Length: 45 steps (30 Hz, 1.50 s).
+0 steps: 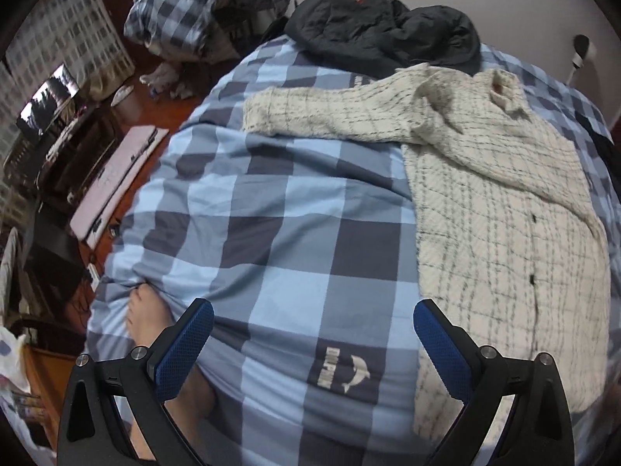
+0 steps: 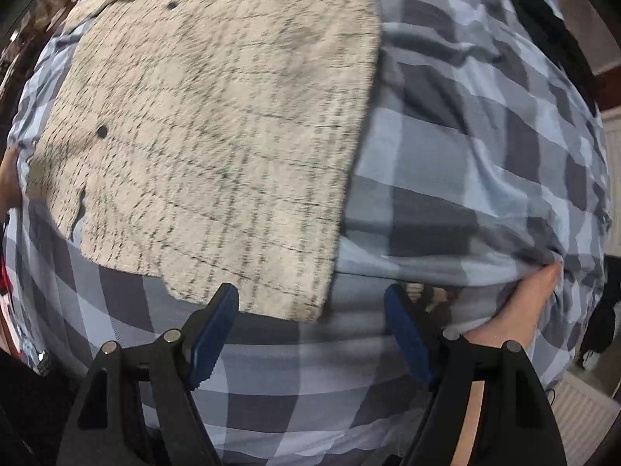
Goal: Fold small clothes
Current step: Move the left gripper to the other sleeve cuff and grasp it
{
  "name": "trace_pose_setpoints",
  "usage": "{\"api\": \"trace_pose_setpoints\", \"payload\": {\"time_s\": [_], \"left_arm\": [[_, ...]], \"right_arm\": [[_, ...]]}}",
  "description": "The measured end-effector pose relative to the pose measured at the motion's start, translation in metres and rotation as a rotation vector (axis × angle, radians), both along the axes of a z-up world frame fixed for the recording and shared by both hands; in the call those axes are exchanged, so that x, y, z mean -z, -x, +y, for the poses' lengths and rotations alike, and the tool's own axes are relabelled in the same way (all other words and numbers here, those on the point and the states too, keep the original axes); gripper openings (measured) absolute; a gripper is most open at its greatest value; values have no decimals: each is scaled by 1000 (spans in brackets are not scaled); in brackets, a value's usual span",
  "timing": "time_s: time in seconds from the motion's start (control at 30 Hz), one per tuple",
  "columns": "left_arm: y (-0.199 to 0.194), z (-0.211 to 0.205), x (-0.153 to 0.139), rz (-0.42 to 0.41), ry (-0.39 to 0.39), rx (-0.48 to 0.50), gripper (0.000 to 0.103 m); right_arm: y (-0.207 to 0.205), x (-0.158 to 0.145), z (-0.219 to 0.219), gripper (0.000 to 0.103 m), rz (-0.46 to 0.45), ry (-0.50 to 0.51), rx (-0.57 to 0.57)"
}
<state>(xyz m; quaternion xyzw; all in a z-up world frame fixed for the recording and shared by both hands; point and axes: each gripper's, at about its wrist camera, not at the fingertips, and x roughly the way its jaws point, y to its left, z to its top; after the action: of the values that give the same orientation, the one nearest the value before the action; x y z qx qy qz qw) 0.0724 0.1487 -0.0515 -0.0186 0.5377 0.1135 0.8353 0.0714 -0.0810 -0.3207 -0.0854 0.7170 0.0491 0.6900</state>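
A cream knitted cardigan (image 1: 500,209) with thin dark check lines and dark buttons lies spread on a blue checked bed cover (image 1: 279,209). One sleeve (image 1: 318,116) stretches out to the left. My left gripper (image 1: 313,324) is open and empty, low over the cover, left of the cardigan's body. In the right wrist view the cardigan (image 2: 217,128) fills the upper left, its hem corner near my right gripper (image 2: 312,305). The right gripper is open and empty just above the cover (image 2: 485,155).
A dark jacket (image 1: 388,35) lies at the far end of the bed. A checked quilt heap (image 1: 202,4) sits beyond the bed's left edge. A pink case (image 1: 116,182) and clutter lie on the floor. My bare feet (image 1: 147,322) (image 2: 520,303) rest against the cover.
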Motion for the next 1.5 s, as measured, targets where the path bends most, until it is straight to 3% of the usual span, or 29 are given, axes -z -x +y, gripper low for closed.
{"api": "trace_pose_setpoints", "payload": {"time_s": [0.13,0.27,0.37,0.47,0.67,0.8,0.9,0.97,1.03,1.2,1.33,1.4,1.5], "left_arm": [[17,-7,-40,-82,23,20,103],[31,-14,-68,-165,-6,59,103],[32,-15,-71,-169,-39,76,103],[28,-15,-66,-108,-100,81,103],[-22,10,-83,-36,-130,86,103],[-76,59,-112,-52,-169,-45,103],[-115,94,-127,-95,-122,-117,103],[-138,111,-119,-101,-101,-128,103],[-164,129,-94,-80,-127,-172,103],[-220,165,-4,-52,-58,-221,103],[-256,194,73,7,-84,-284,102],[-268,211,101,20,-44,-324,102],[-284,230,122,-35,89,-351,102]], "right_arm": [[2,-17,-12,74,-23,-15,66],[6,-50,-16,74,-88,-54,54],[0,-86,-30,74,-131,-65,18],[3,-101,-35,74,-123,-87,8],[-11,-111,-48,74,-104,-93,14],[-18,-102,-68,74,-59,-115,38],[-23,-94,-83,74,-26,-119,74],[-27,-89,-88,74,-8,-119,93],[-31,-82,-91,74,10,-119,111],[-43,-68,-91,74,40,-110,134],[-50,-51,-88,74,76,-62,109],[-53,-42,-89,74,107,-29,100],[-61,-37,-96,74,135,-27,140]]}}
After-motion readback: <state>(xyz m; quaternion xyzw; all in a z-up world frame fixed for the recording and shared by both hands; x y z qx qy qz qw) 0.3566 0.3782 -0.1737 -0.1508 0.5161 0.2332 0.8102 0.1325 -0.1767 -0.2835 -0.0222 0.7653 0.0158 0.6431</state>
